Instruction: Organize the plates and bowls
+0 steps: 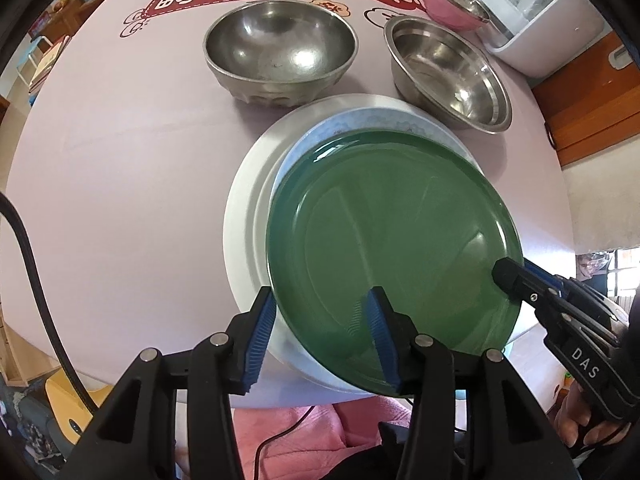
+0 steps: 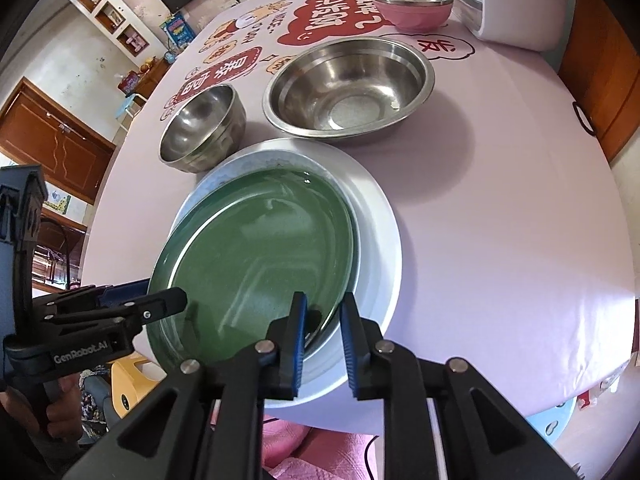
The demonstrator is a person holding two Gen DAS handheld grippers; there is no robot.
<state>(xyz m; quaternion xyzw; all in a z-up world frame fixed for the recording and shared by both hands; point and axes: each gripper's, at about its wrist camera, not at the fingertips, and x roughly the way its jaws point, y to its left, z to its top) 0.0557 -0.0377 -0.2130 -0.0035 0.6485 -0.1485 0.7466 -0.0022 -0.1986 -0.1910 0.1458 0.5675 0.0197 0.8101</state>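
Green plate (image 1: 394, 236) lies on top of a stack near the table's front edge, tilted, with a pale blue patterned plate (image 1: 368, 120) under it and a white plate (image 1: 244, 216) at the bottom (three plates in all). Nothing lies in the green plate.

The left gripper (image 1: 322, 316) has its jaws moderately open across the near rim of the green plate, one blue pad above the plate and one outside it; they do not clamp it. The right gripper (image 2: 324, 320) is open only a little, with the stack's rim between its fingers; I cannot tell if the pads touch.

Behind the stack stand three bowls, all empty: a deep steel bowl (image 1: 280, 52), just beside the white plate, a wide steel basin (image 1: 448, 72) and a pink bowl (image 1: 454, 2) farther back. The pink tablecloth (image 1: 120, 152) carries printed red signs, and a white appliance (image 1: 528, 20) stands beside the pink bowl.
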